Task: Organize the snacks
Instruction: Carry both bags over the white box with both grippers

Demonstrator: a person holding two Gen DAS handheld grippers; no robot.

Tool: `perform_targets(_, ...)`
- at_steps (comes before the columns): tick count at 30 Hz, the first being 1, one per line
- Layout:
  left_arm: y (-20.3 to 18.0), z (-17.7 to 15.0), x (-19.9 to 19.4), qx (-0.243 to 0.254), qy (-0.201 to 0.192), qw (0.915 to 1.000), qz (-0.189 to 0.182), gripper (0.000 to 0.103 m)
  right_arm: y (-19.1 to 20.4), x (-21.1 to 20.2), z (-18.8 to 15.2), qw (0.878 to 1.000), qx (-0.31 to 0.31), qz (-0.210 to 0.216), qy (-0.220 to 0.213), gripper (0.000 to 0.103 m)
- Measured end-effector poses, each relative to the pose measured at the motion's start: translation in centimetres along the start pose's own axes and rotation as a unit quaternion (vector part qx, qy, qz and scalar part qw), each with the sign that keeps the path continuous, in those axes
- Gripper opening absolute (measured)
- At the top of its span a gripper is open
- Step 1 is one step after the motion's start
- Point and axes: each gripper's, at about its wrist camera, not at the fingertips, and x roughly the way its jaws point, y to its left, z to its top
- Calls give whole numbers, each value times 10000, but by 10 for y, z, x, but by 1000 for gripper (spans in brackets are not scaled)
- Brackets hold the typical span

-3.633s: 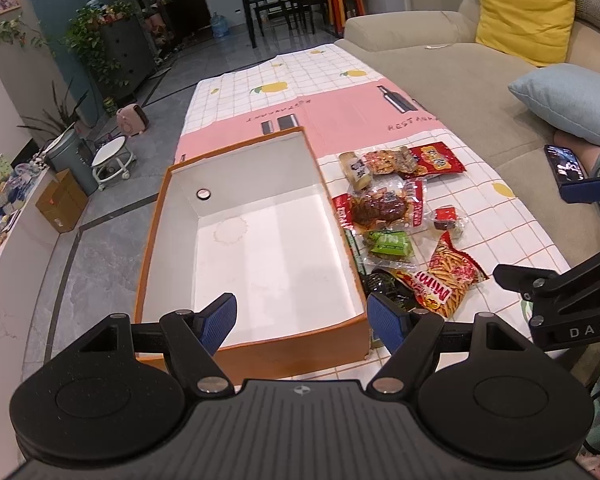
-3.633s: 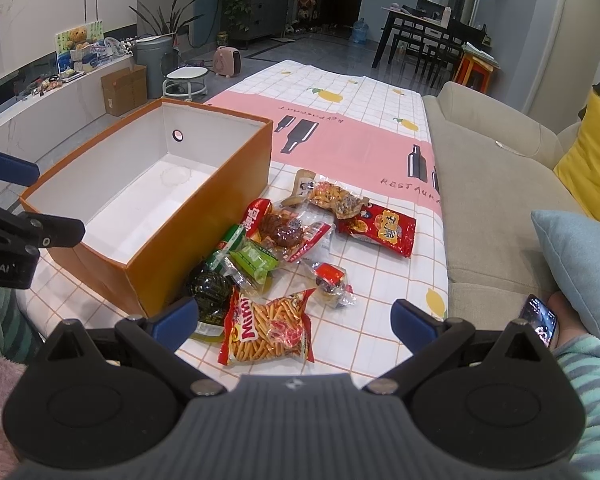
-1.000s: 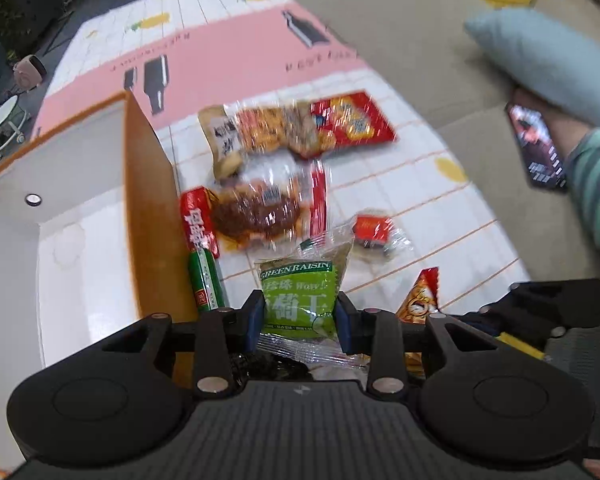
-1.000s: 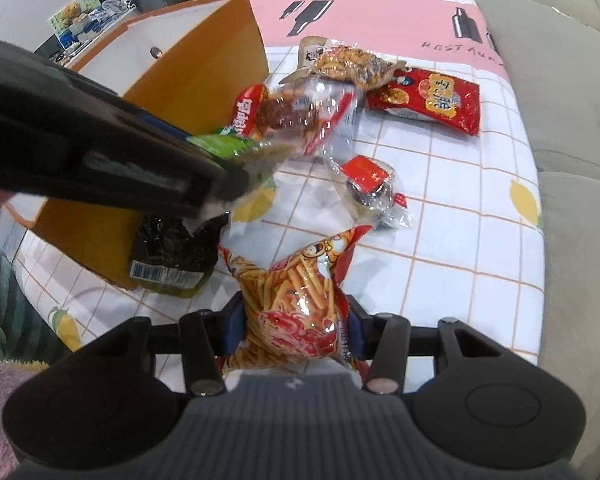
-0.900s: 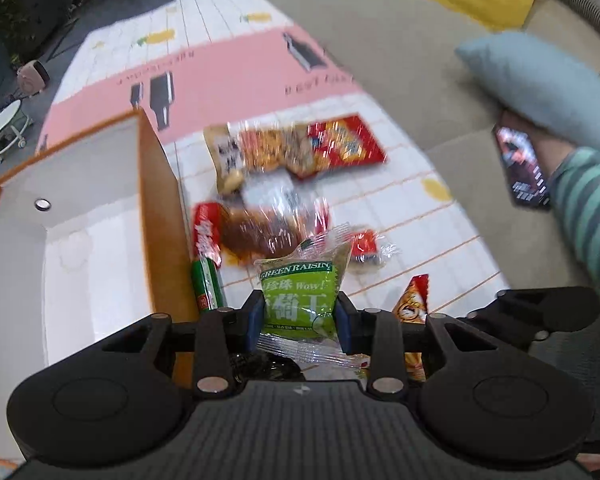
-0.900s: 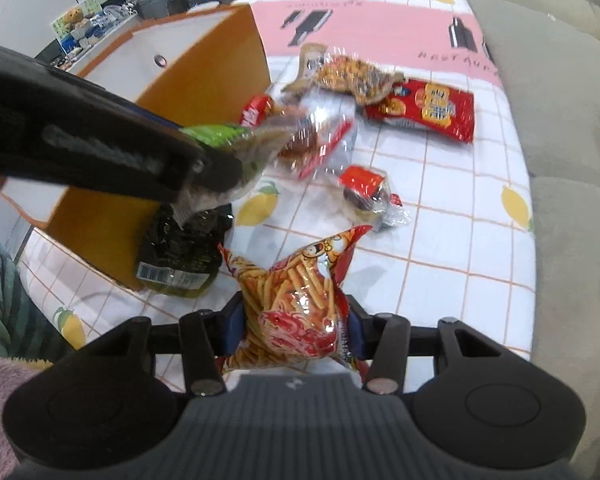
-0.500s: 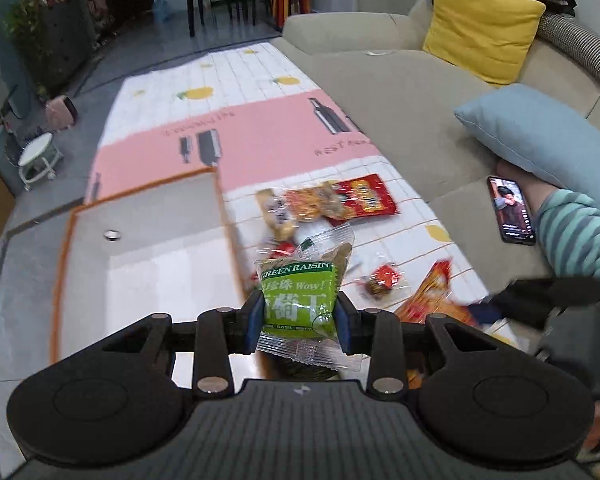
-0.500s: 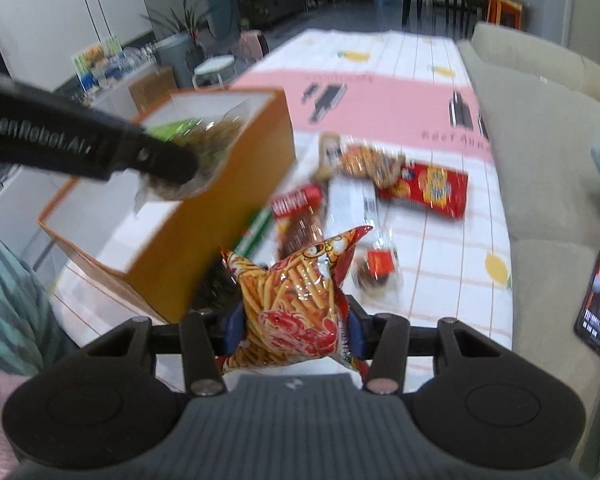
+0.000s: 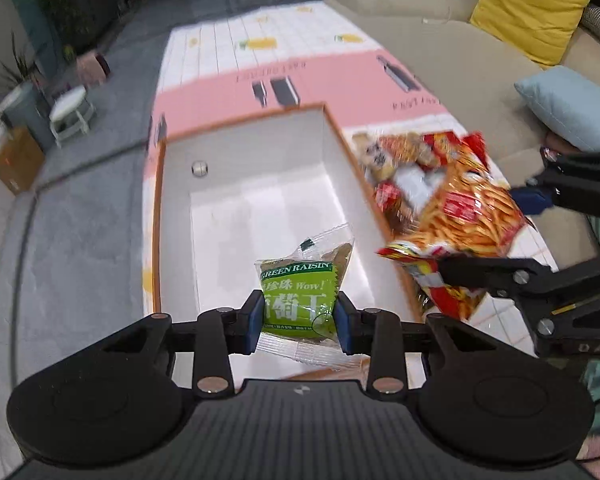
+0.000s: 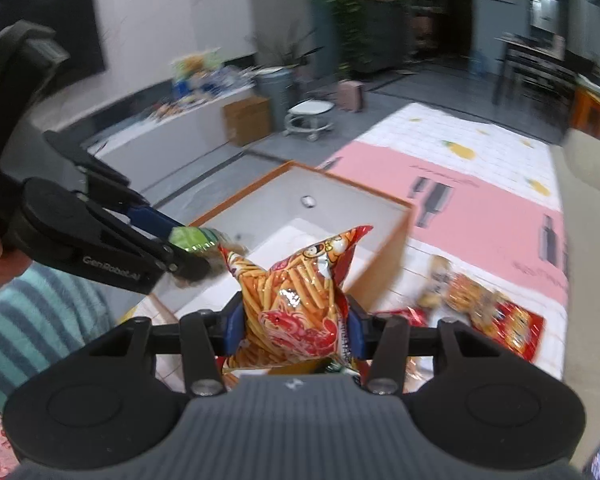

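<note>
My left gripper [image 9: 299,322] is shut on a green raisin packet [image 9: 298,294] and holds it above the near end of the orange box [image 9: 158,216] with its white inside. My right gripper [image 10: 295,330] is shut on a red and orange bag of snack sticks [image 10: 296,288], lifted just right of the box [image 10: 396,236]. The same bag [image 9: 460,216] and right gripper [image 9: 496,236] show at the right of the left wrist view. The left gripper [image 10: 192,246] with the green packet [image 10: 190,238] shows at the left of the right wrist view.
More snack packets [image 9: 404,156] lie on the chequered tablecloth [image 9: 284,36] right of the box; a red packet [image 10: 504,324] lies far right. A beige sofa [image 9: 452,52] with yellow [image 9: 528,8] and blue [image 9: 568,108] cushions borders the table. A person's striped sleeve [image 10: 32,316] is at lower left.
Both grippers rose off the table with their packets. The left one swung leftward over the box with the green packet. The right one lifted and rolled, carrying the stick bag toward the box.
</note>
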Motion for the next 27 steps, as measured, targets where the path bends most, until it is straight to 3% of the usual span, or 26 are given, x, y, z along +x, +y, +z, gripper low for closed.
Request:
perform_targets(8, 37, -16, 38, -45, 590, 9982, -66, 40, 24, 70, 21, 9957, -632, 243, 628, 48)
perform_targets(14, 46, -19, 54, 258, 986, 9946, 219, 40, 38, 117, 20, 9890, -869, 373, 1140, 48)
perform_targets(20, 58, -17, 68, 352, 1310, 9901, 350, 40, 45, 147, 21, 9844, -970, 442, 1400, 48)
perform_targets(27, 69, -15, 77, 425, 1392, 9872, 654, 40, 55, 171, 30, 9820, -997, 485, 1527, 48)
